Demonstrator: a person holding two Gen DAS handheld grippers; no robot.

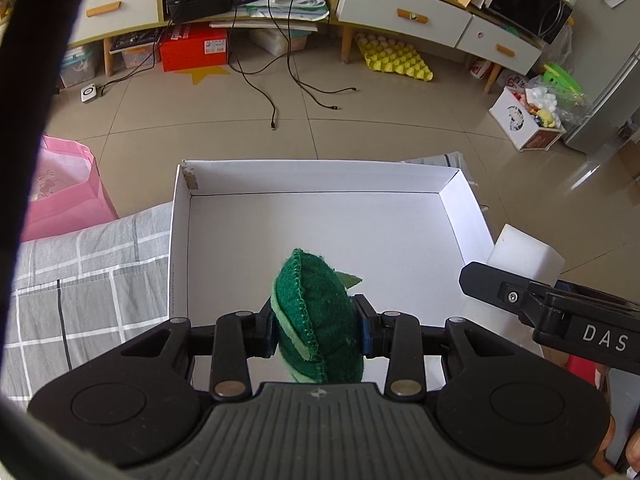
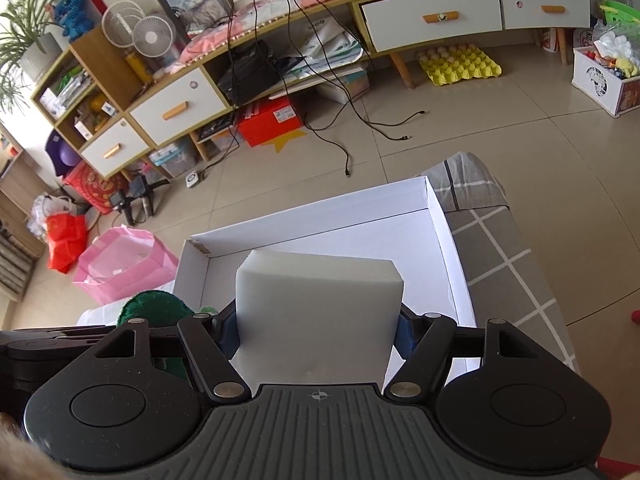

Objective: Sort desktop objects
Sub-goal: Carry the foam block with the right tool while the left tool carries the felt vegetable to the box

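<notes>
My left gripper [image 1: 318,330] is shut on a green felt toy [image 1: 316,316], stitched at the edge, held over the near part of a shallow white cardboard box [image 1: 180,240]. My right gripper [image 2: 318,334] is shut on a white foam block [image 2: 316,304], held above the same white box [image 2: 448,248]. In the left wrist view the foam block [image 1: 524,256] and the right gripper's black finger [image 1: 496,286] show at the right, just outside the box's right wall. In the right wrist view the green toy [image 2: 154,308] peeks out at the lower left.
The box lies on a grey checked cloth [image 1: 80,280]. A pink bag [image 1: 60,196] stands on the tiled floor to its left. Beyond it, black cables [image 1: 280,80] trail across the floor toward a long cabinet [image 1: 400,12], a red box [image 1: 194,48] and a yellow egg tray [image 1: 392,58].
</notes>
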